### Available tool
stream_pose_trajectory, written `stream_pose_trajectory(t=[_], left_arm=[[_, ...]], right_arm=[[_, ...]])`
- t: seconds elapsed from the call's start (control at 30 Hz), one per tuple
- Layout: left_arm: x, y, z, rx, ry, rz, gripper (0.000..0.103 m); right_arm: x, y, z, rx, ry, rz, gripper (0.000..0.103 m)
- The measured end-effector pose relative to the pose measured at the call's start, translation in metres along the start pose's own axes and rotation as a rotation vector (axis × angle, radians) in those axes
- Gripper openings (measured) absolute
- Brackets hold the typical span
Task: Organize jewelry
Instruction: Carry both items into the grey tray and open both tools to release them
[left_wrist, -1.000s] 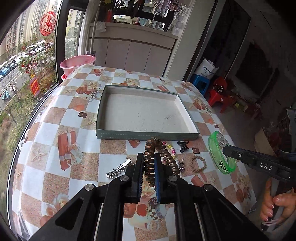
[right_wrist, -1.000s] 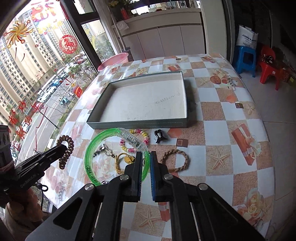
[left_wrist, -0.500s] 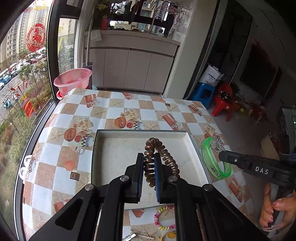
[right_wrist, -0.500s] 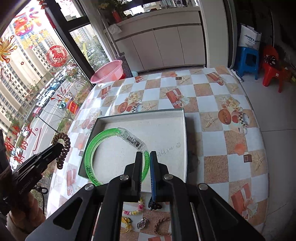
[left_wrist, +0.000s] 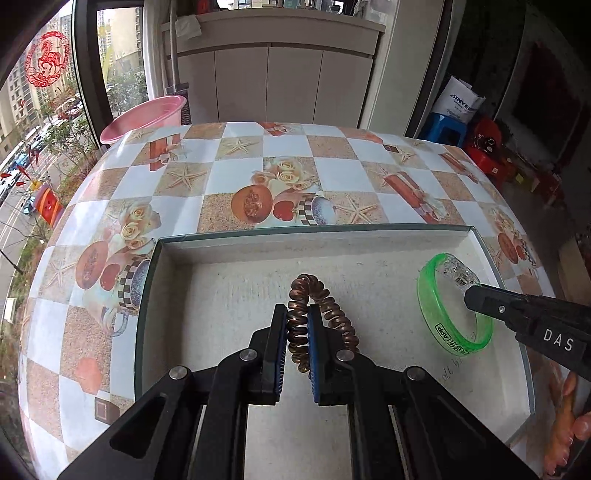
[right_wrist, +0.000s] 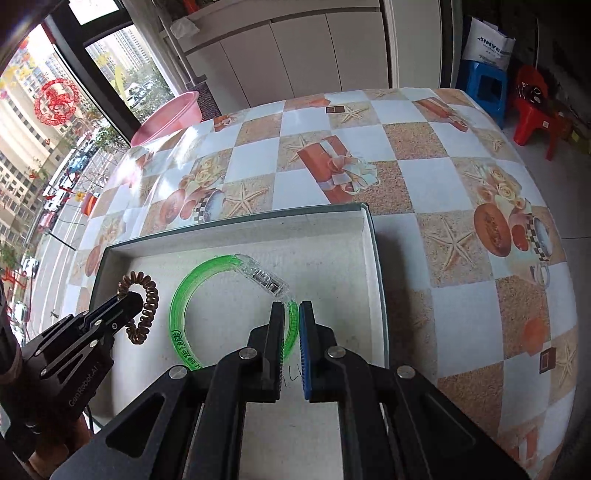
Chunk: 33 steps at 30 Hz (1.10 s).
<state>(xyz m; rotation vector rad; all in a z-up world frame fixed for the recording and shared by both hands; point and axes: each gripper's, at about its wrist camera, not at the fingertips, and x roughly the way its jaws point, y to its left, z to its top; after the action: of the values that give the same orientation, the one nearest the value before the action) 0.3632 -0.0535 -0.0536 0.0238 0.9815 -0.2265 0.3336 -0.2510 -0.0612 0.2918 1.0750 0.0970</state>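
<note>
Left wrist view: your left gripper (left_wrist: 297, 325) hangs over the tray (left_wrist: 314, 230), its fingers clamped on the brown coil bracelet (left_wrist: 319, 295), whose loop arches up and forward. Bare tray floor lies ahead to the far wall. The right gripper (left_wrist: 471, 295) holds the green bangle (left_wrist: 428, 314) near the tray's right rim.

Right wrist view: your fingers pinch the bangle's band — its ring stretches forward-left, clear clasp (right_wrist: 264, 275) ahead. The table (right_wrist: 443, 177) beyond lies open; a pink basin (right_wrist: 166, 118) sits behind it.
</note>
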Motion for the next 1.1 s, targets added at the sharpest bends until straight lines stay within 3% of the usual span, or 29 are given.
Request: stream_pose_trajectory(t=[0.5,0.57,0.63,1.0,1.03,1.07,1.1], left_arm=[[0.018,-0.015,0.001,0.097,0.039,0.139,0.024],[0.017,-0.014,0.001,0.098,0.046,0.142,0.024],[0.014,-0.013,0.002,0.093,0.043,0.137,0.024],[0.004,-0.012,0.005,0.049,0.027,0.11,0.024],[0.003,-0.012,0.006,0.046,0.024,0.104,0.036],[0.002,-0.013,0.006,0.046,0.018,0.106,0.059],[0.0,-0.013,0.006,0.046,0.005,0.125,0.103]], right_arm=[[0.022,0.008,-0.004,-0.068,-0.018,-0.071,0.011],[0.021,0.006,-0.003,-0.05,-0.012,-0.047,0.022],[0.017,0.003,-0.003,-0.034,-0.014,-0.018,0.059],[-0.021,-0.002,-0.002,0.048,-0.081,0.111,0.062],[-0.024,-0.003,-0.003,0.05,-0.085,0.109,0.062],[-0.026,-0.004,-0.003,0.057,-0.088,0.111,0.062],[-0.029,-0.006,-0.004,0.067,-0.088,0.118,0.062]])
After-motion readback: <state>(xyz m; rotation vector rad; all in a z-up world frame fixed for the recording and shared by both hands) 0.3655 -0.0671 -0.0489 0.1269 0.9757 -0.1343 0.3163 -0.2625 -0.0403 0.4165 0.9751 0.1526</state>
